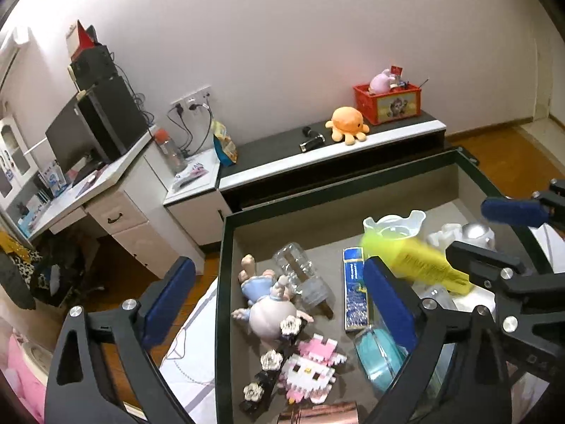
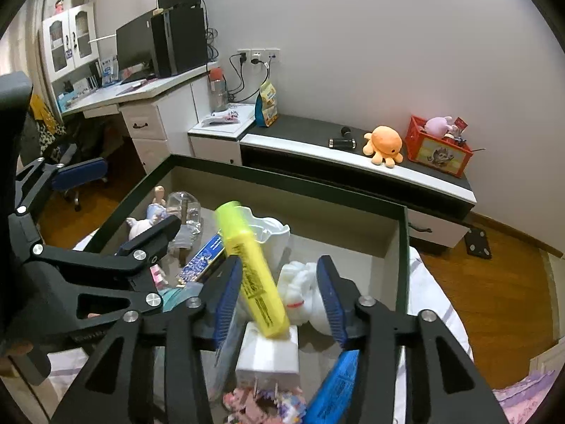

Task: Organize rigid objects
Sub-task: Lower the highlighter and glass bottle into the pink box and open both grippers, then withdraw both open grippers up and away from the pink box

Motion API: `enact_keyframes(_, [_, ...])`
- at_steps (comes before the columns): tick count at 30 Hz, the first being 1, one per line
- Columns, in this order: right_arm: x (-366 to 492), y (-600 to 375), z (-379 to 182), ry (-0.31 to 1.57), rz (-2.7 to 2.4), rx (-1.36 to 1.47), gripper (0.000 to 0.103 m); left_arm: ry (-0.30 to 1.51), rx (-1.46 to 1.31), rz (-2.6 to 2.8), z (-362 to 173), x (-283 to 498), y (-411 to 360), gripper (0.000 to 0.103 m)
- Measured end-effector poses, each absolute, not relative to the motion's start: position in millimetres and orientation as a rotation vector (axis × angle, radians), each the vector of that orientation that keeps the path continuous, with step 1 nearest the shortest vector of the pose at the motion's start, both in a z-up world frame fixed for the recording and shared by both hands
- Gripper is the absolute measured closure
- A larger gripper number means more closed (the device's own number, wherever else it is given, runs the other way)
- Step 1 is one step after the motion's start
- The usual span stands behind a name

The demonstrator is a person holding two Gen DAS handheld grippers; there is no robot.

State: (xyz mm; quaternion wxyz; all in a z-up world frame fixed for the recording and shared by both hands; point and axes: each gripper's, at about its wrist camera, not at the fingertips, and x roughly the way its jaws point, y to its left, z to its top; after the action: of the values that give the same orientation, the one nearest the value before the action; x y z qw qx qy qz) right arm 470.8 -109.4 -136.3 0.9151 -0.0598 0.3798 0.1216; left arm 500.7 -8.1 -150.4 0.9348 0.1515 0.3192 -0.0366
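A dark-rimmed tray (image 1: 226, 282) holds the clutter. My right gripper (image 2: 279, 300) is open over it. A yellow highlighter (image 2: 252, 272) stands tilted between its blue pads, close against the left pad (image 2: 227, 293) and clear of the right one. Its lower end sits on a white plug block (image 2: 268, 349) and its top is blurred. My left gripper (image 1: 279, 304) is wide open with nothing held, above a pig figurine (image 1: 268, 307), a clear bottle (image 1: 300, 272) and a pink block cat (image 1: 314, 364). From the left wrist the highlighter (image 1: 416, 261) shows at the right.
Also in the tray are a blue box (image 1: 356, 293), a white cup (image 1: 395, 224), a teal case (image 1: 379, 357) and a flowered hair clip (image 1: 268, 367). Behind it a low cabinet (image 1: 317, 155) carries an orange octopus plush (image 1: 348, 123) and a red crate (image 1: 388, 102). A desk (image 1: 106, 183) stands at the left.
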Motion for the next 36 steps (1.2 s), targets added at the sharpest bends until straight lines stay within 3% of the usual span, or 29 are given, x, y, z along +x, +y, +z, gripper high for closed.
enact_keyframes(1, [468, -112, -134, 0.771, 0.242, -0.121, 0.043, 0.648, 0.304, -0.073, -149, 497, -6, 0.005])
enact_keyframes(3, [462, -115, -130, 0.751, 0.238, -0.108, 0.016, 0.639, 0.292, -0.069, -147, 493, -2, 0.0])
enact_keyframes(5, [454, -120, -126, 0.734, 0.241, -0.077, 0.008, 0.64, 0.268, -0.09, -144, 487, 1, 0.0])
enact_keyframes(6, [450, -121, -123, 0.721, 0.223, -0.081, 0.0, 0.633, 0.254, -0.096, -141, 482, 3, 0.0])
enact_keyframes(36, [339, -128, -77, 0.617, 0.195, -0.087, 0.0, 0.549, 0.141, -0.159, -90, 354, 14, 0.0])
